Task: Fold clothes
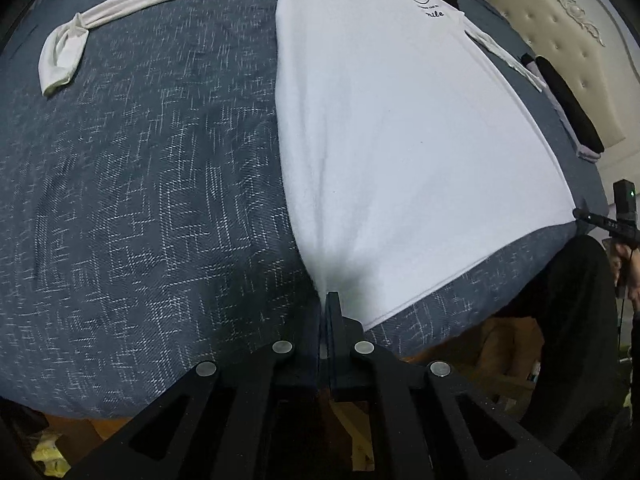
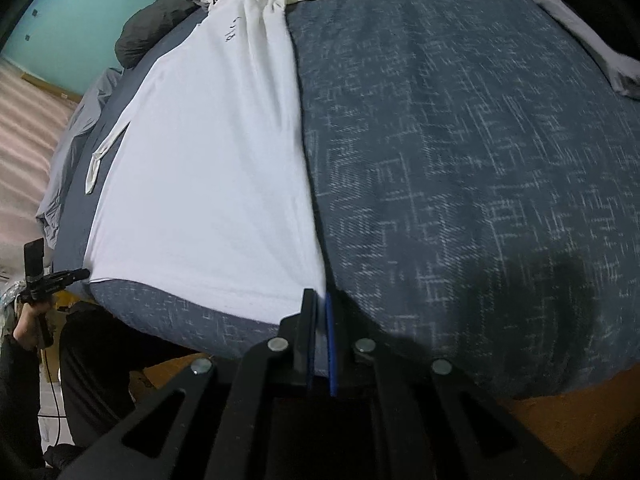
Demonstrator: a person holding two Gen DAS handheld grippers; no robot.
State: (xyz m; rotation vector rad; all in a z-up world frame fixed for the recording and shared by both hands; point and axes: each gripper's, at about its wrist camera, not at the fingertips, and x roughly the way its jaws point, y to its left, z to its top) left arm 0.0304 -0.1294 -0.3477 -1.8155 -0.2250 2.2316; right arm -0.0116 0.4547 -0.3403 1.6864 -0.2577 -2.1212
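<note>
Left wrist view: a white long-sleeved shirt [image 1: 400, 128] lies flat on a bed [image 1: 140, 200] with a dark blue patterned cover, one sleeve [image 1: 120, 12] stretched out to the side. The left gripper [image 1: 326, 300] has its fingers pinched together on a hem corner — the cloth puckers there, so it looks soft, light and limp.

Right wrist view: the right gripper [image 2: 318, 300] has its fingers clamped narrow on the opposite hem corner [image 2: 312, 286] — a sensible hold for lifting evenly.

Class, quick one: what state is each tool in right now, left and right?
Left tool: closed, pinching the hem corner of the white shirt.
Right tool: closed, pinching the shirt's other hem corner.
</note>
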